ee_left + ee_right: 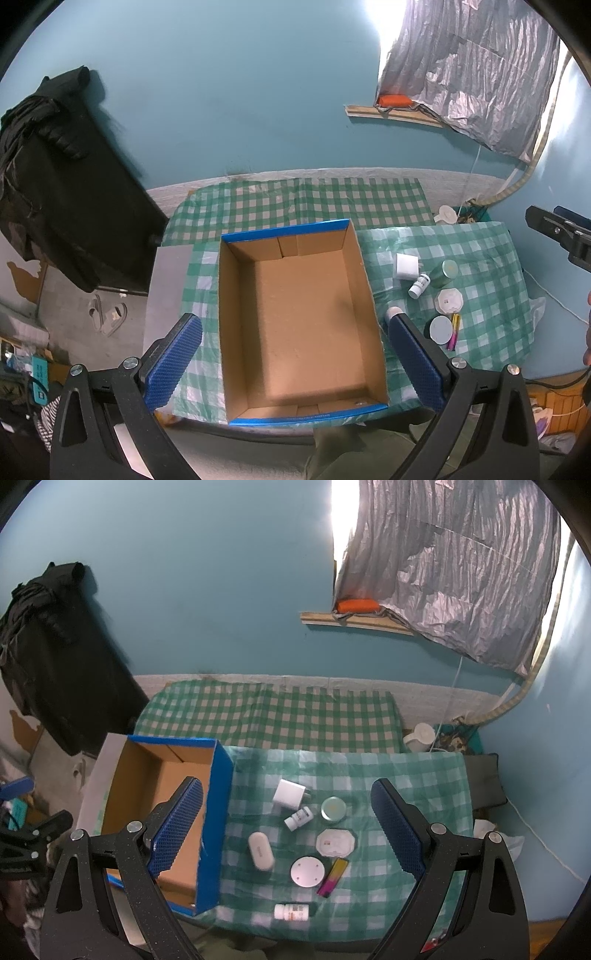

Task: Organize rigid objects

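Note:
An empty cardboard box (299, 317) with blue edges (216, 812) sits on the green checked cloth (406, 775). My left gripper (295, 363) hangs open above it, holding nothing. Right of the box lie several small items: a white charger cube (289, 794), a green round tin (333, 808), a small white bottle (298, 818), a white oval case (260, 850), an octagonal white box (335, 842), a round white puck (307, 871), a pink-yellow lighter (332, 878) and a pill bottle (291, 911). My right gripper (291, 830) is open above them, empty.
A second checked cloth (266, 716) covers the surface behind, against the teal wall. Black clothing (55, 177) hangs at the left. A white kettle (421, 734) stands in the far right corner. Silver foil (461, 561) covers the window.

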A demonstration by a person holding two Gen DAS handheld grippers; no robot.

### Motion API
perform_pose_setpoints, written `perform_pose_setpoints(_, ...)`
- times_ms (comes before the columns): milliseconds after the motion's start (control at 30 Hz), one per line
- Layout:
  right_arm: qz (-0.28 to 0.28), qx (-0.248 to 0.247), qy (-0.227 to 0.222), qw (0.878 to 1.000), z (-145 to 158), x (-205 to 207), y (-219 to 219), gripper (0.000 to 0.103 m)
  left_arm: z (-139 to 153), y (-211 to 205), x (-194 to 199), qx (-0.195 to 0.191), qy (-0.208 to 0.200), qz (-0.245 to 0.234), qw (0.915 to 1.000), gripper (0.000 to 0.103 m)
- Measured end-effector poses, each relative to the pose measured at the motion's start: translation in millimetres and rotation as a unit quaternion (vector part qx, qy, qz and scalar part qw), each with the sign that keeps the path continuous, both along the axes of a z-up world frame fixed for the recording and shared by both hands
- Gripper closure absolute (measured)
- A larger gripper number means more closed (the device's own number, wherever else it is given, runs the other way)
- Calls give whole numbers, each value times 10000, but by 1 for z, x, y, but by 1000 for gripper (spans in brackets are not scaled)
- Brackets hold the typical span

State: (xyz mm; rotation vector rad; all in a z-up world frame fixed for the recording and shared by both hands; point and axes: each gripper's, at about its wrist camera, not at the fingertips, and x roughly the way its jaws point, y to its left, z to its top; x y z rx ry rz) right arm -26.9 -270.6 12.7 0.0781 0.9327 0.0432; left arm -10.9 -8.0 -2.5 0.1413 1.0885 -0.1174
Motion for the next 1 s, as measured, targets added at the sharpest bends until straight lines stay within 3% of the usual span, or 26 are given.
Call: perform_pose_setpoints(1000, 8, -21, 50, 10000, 0, 0, 5, 10, 1, 0, -1, -1, 14, -17, 10000, 1)
